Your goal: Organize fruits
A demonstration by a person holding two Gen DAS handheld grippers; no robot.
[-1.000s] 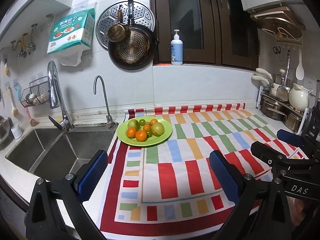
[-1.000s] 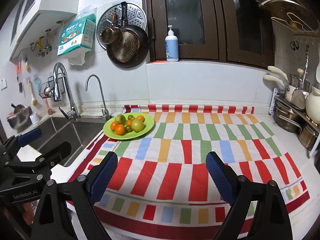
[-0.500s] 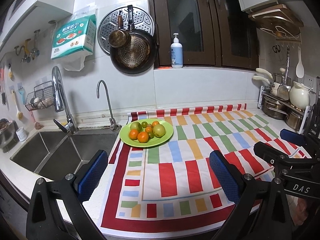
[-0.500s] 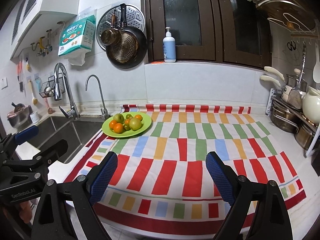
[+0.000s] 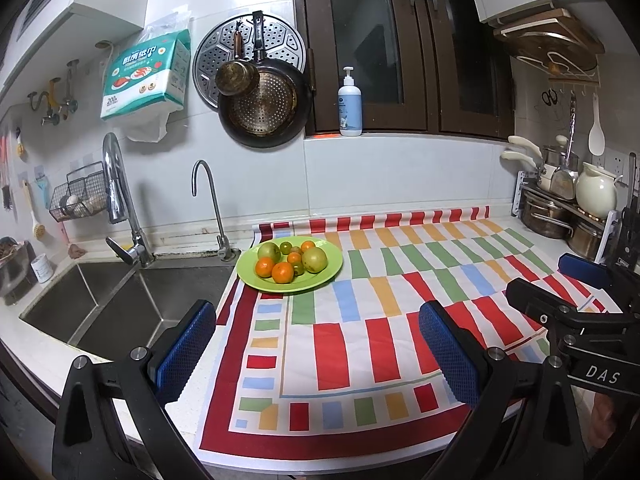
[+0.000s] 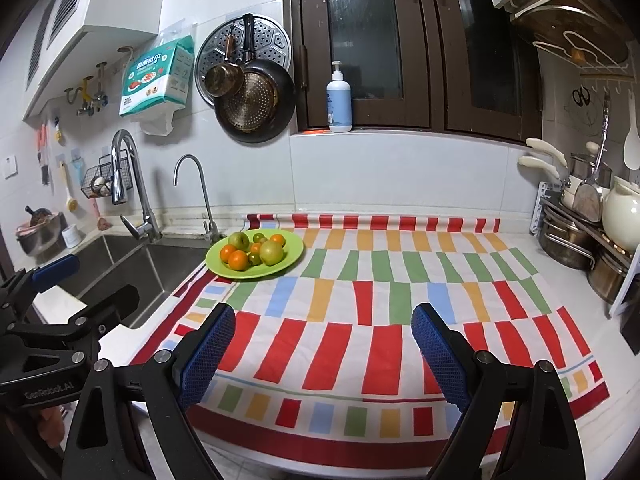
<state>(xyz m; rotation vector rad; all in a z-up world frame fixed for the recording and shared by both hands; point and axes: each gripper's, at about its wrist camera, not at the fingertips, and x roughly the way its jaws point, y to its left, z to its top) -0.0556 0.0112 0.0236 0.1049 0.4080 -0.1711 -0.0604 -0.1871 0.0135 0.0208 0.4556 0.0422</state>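
A green plate (image 5: pixel 320 280) (image 6: pixel 290 262) sits at the back left of a striped cloth (image 5: pixel 360 340) (image 6: pixel 380 300), next to the sink. On it lie several fruits: orange tangerines (image 5: pixel 282 272) (image 6: pixel 238 260), larger yellow-green fruits (image 5: pixel 315 259) (image 6: pixel 272 253) and small green ones (image 5: pixel 285 247). My left gripper (image 5: pixel 316 352) is open and empty, held above the cloth's front edge, well short of the plate. My right gripper (image 6: pixel 324 352) is open and empty above the front of the cloth. Each gripper shows in the other's view, the right one (image 5: pixel 580 304) and the left one (image 6: pixel 64 300).
A double steel sink (image 5: pixel 120 304) with two faucets (image 5: pixel 120 200) lies left of the cloth. A rack of pots and a white kettle (image 5: pixel 596 196) stands at the right. Pans (image 5: pixel 264 112) hang on the wall; a soap bottle (image 5: pixel 350 106) stands on the ledge.
Both cameras have pulled back and risen slightly, so the counter's front edge shows more. The plate and fruits have not moved. Both grippers stay open.
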